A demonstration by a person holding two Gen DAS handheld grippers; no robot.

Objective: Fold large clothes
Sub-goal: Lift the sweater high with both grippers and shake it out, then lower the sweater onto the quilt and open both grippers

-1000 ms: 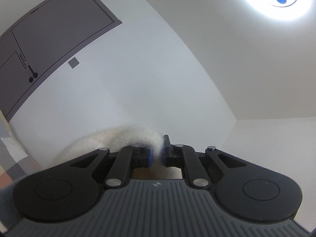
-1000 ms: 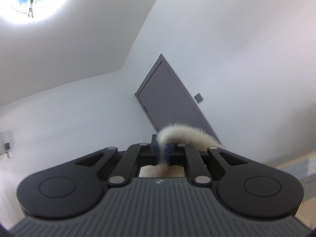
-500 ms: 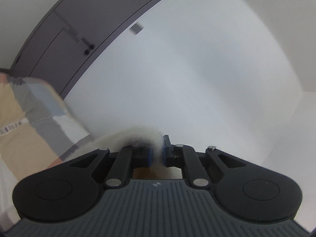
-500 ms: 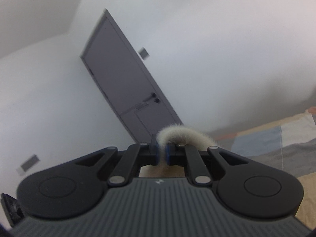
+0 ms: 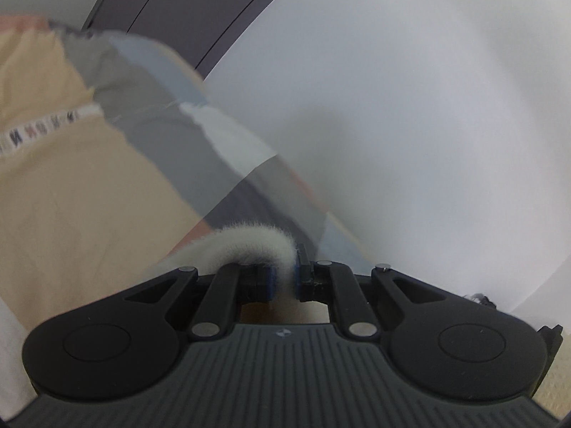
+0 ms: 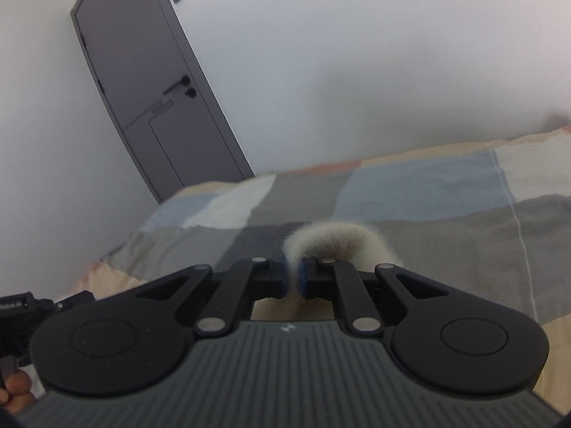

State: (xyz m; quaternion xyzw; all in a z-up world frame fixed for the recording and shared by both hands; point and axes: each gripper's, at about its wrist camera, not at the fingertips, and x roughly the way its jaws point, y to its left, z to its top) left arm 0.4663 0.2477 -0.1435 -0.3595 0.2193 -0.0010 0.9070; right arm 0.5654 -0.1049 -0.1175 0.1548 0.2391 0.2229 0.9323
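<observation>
The left gripper (image 5: 283, 278) has its jaws nearly together, pinched on a roll of fluffy cream garment (image 5: 249, 242) that arches up and away to the left of the pads; the right gripper (image 6: 292, 280) is clamped the same way, and there the fleecy edge (image 6: 339, 242) curls off to the right; so each tool holds one end or corner of the same soft piece (how much cloth hangs below, neither camera shows, since the black housings hide it).

As for progress, I judge it early or mid-fold; the garment is gripped at two points and carried above the bed, but no flat panel, crease or finished stack is visible anywhere; laying it down, smoothing it and making the folds all appear to remain.

Beyond the pads lies a bed with a patchwork cover (image 6: 428, 192) in grey, pale blue, white and sandy beige, with a thin light seam running down its right part in the right wrist view; in the left wrist view the same cover (image 5: 71, 178) fills the left side, blurred, with a printed white strip across the beige; a dark grey door (image 6: 142, 89) with a lever handle stands in a plain white wall (image 6: 357, 53); at the lower left edge of the right view a bit of the other tool and a fingertip (image 6: 14, 394) show.
</observation>
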